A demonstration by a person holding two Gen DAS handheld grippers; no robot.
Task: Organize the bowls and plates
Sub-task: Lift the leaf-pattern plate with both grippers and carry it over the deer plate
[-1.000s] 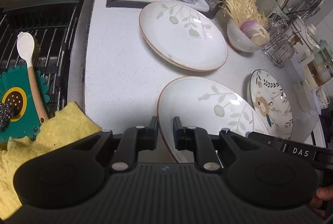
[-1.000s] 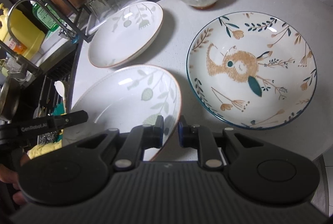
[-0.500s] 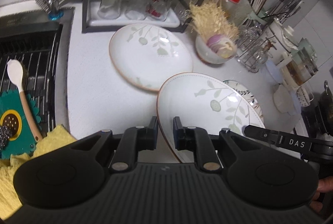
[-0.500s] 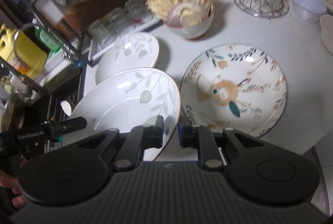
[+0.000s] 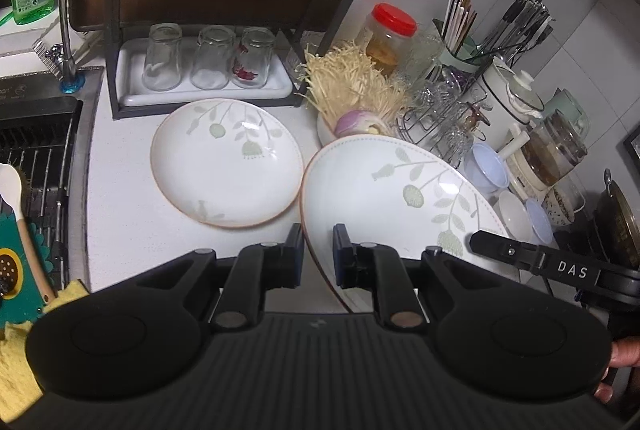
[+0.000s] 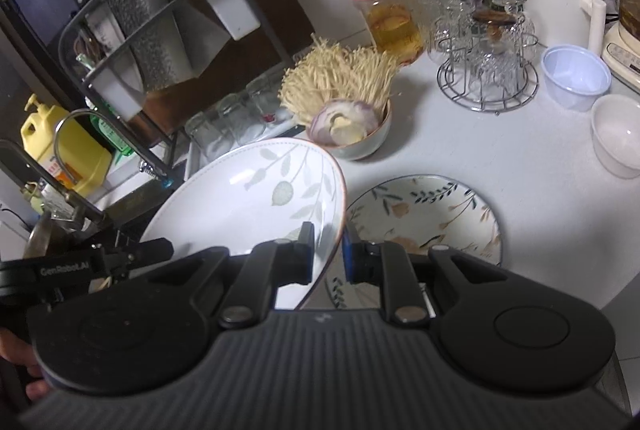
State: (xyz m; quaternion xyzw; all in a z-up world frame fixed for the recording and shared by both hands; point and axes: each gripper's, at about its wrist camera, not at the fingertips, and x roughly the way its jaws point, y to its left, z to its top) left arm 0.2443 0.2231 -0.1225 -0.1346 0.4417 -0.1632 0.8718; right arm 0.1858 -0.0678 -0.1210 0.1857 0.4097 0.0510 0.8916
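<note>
Both grippers hold one white leaf-pattern plate (image 5: 392,190) in the air above the counter. My left gripper (image 5: 318,250) is shut on its left rim; my right gripper (image 6: 328,250) is shut on its right rim, with the plate (image 6: 248,202) tilted. A second, matching leaf plate (image 5: 226,162) lies flat on the white counter, left of the held one. A floral plate with a blue rim (image 6: 424,218) lies on the counter below and right of the held plate. It is hidden in the left wrist view.
A bowl of enoki mushrooms and onion (image 6: 348,126) stands behind the plates. A glass tray under a black rack (image 5: 204,70), a wire stand of glasses (image 6: 488,70), small white bowls (image 6: 616,134) and a kettle stand around. The sink (image 5: 36,158) is at left.
Both grippers have lifted the leaf plate off the counter and raised it. The floral plate and the second leaf plate stayed in place.
</note>
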